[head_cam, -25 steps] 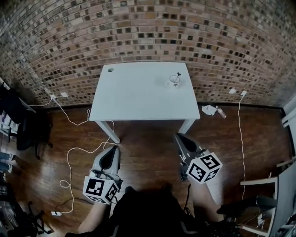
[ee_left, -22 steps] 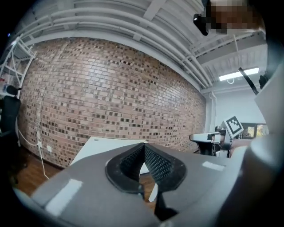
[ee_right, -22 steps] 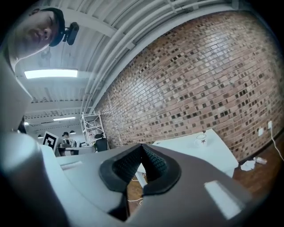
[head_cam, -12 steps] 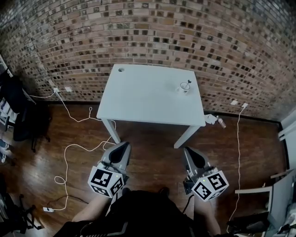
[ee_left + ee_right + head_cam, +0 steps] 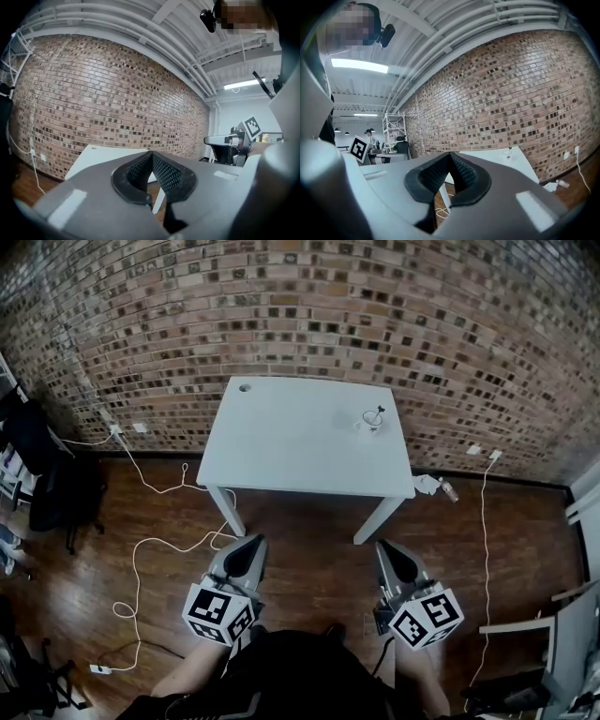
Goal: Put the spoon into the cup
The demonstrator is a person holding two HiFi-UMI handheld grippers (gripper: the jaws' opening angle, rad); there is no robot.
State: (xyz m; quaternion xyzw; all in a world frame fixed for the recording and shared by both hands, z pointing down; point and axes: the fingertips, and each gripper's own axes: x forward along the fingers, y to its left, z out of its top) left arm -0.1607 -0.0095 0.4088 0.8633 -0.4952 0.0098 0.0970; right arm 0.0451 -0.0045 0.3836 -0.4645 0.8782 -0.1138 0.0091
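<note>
One white table stands against the brick wall. On it, near the far right corner, sits one cup with one spoon standing in it, the handle leaning up over the rim. One white cable loops across the wooden floor to the left of the table.

There are two grippers, one in each hand, held low in front of the person and well apart from the table. They sit side by side with bare floor between them, and both point roughly level toward the table. Each carries one marker cube (the left cube and the right cube are the parts nearest the person's body).

The left gripper has its jaws pressed together tip to tip, with nothing between the ribbed pads. The right gripper is closed the same way and holds nothing. In its own view the cup shows small on the tabletop, far beyond the jaw tips.
</note>
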